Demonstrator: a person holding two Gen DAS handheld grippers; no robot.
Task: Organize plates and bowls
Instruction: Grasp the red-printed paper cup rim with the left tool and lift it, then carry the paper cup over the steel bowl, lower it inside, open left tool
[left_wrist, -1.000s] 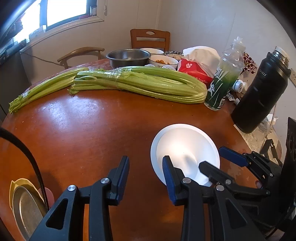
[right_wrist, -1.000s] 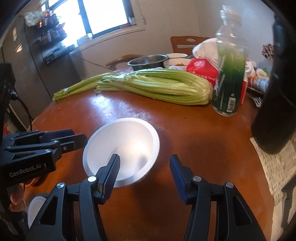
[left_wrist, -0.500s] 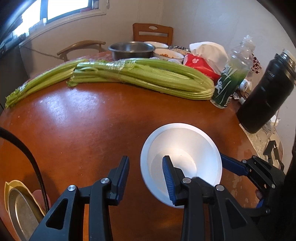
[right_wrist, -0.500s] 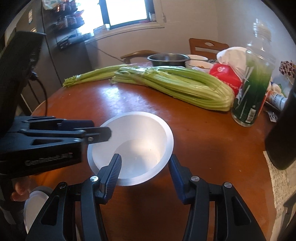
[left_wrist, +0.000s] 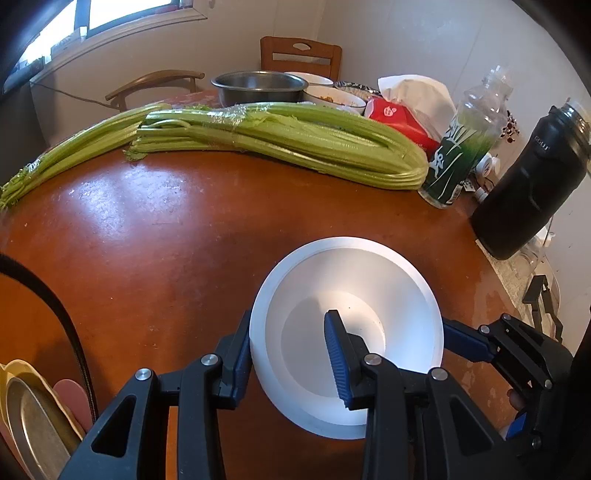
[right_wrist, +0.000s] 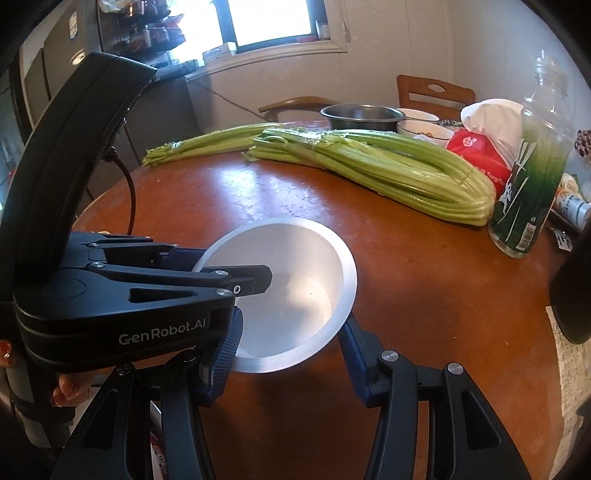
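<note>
A white bowl (left_wrist: 354, 295) sits on the round brown table (left_wrist: 155, 251), near its front edge; it also shows in the right wrist view (right_wrist: 295, 295). My left gripper (left_wrist: 291, 354) is open and straddles the bowl's near-left rim, one finger outside the wall, the other inside the bowl. My right gripper (right_wrist: 291, 343) is open and straddles the bowl's near-right rim; its fingers (left_wrist: 465, 343) show at the bowl's right side in the left wrist view. The left gripper's body (right_wrist: 147, 280) reaches over the bowl in the right wrist view.
Long celery bunches (left_wrist: 280, 140) lie across the table's middle. Behind them stand a steel bowl (left_wrist: 258, 86), white bowls with food (left_wrist: 332, 96) and a red tissue pack (left_wrist: 402, 118). A green bottle (left_wrist: 461, 147) and a black flask (left_wrist: 528, 192) stand at the right. Plates (left_wrist: 29, 417) are stacked below the table's left edge.
Both grippers have moved forward onto the bowl. The left one now has the rim between its fingers, and the right one has closed in on the opposite side.
</note>
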